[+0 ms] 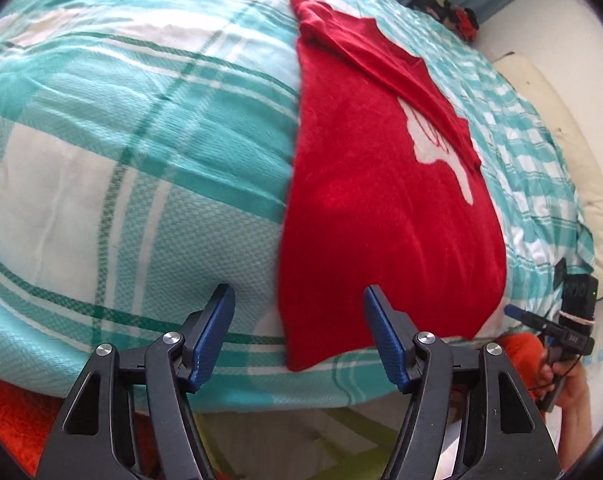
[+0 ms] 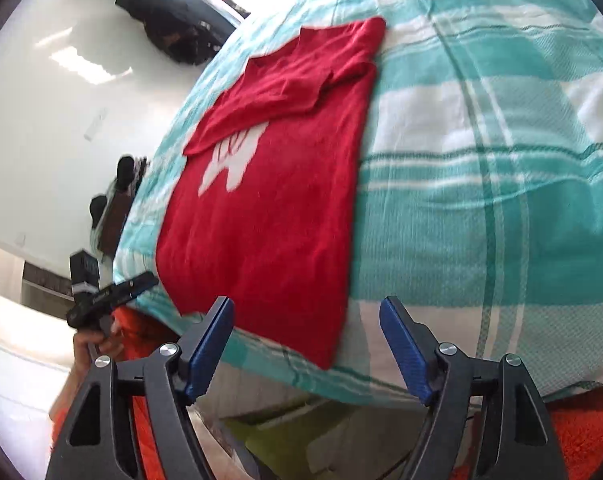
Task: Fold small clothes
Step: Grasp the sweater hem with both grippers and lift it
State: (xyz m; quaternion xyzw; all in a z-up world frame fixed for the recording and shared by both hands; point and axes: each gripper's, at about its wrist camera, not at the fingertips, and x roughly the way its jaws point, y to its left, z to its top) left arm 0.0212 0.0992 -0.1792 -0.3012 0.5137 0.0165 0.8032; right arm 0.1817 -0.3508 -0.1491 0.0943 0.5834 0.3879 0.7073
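Note:
A small red shirt [image 1: 381, 208] with a white print lies flat on the bed, one side and its sleeve folded over the print; it also shows in the right wrist view [image 2: 269, 208]. My left gripper [image 1: 299, 294] is open and empty, hovering over the shirt's near hem at one lower corner. My right gripper [image 2: 307, 306] is open and empty over the hem's other lower corner. Each gripper shows in the other's view, the right one [image 1: 541, 322] and the left one [image 2: 117, 290], held beside the bed edge.
The bed has a teal and white plaid cover [image 1: 141, 140]. An orange rug [image 2: 581, 436] and a yellow-green mat [image 1: 341, 424] lie on the floor below the bed edge. A white pillow [image 1: 573, 152] lies on the bed beyond the shirt; dark items [image 1: 453, 12] sit far off.

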